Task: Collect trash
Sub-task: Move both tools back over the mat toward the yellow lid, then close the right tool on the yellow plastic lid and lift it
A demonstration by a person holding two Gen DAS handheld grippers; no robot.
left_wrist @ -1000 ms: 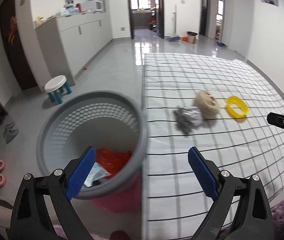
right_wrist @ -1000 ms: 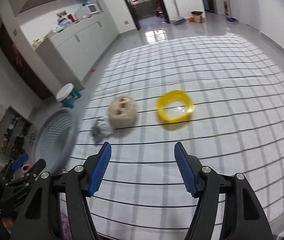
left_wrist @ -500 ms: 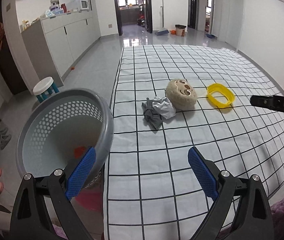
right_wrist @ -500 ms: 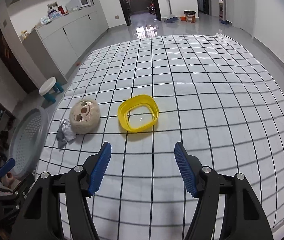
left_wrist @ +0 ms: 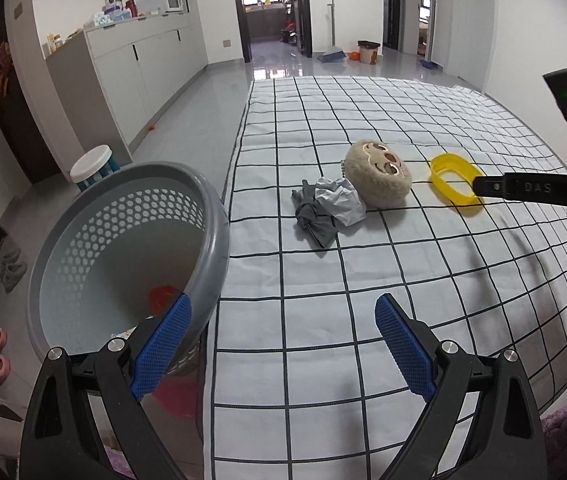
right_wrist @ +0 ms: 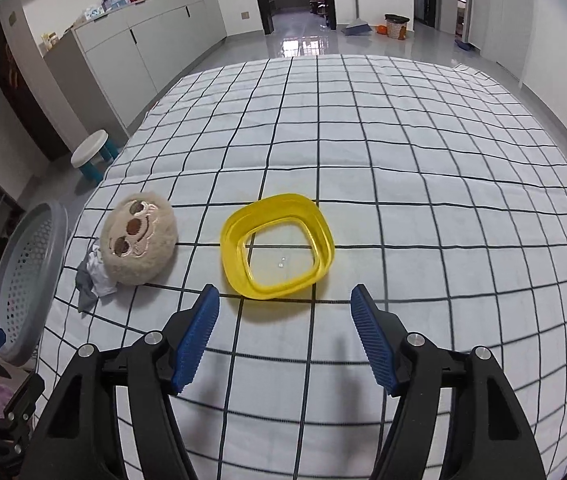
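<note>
The right gripper (right_wrist: pixel 283 336) hangs low over the bed (right_wrist: pixel 423 184), tilted downward, its jaws opening with nothing between them. Just beyond its blue pads (right_wrist: pixel 197 338) lies a yellow plastic ring (right_wrist: pixel 235 256), a squarish frame with a clear film across its middle, flat on the checked sheet and touched by neither pad.

The left gripper (left_wrist: pixel 281 350) is released and empty, its jaws standing wide apart. It sits over the near left edge of the bed, one pad above the sheet and the other in front of the rim of a grey perforated basket (left_wrist: pixel 211 216).

The basket stands off the bed's left side, tilted so its mouth faces the camera. Inside, near the bottom, an orange-red scrap (left_wrist: pixel 161 296) shows (what it is cannot be told). Something pink shows below the basket, partly hidden.

On the sheet, well ahead of the left gripper, lies a crumpled wad of grey and white material (left_wrist: pixel 327 210). A round beige plush toy with an embroidered face (left_wrist: pixel 379 178) rests against the wad's far right side, touching it. The yellow ring lies to the right of the toy, near but apart from it; in the left wrist view the right gripper's black finger crosses in front of the ring's right end.

On the floor beyond the basket stands a small white stool with blue legs (right_wrist: pixel 91 152).
</note>
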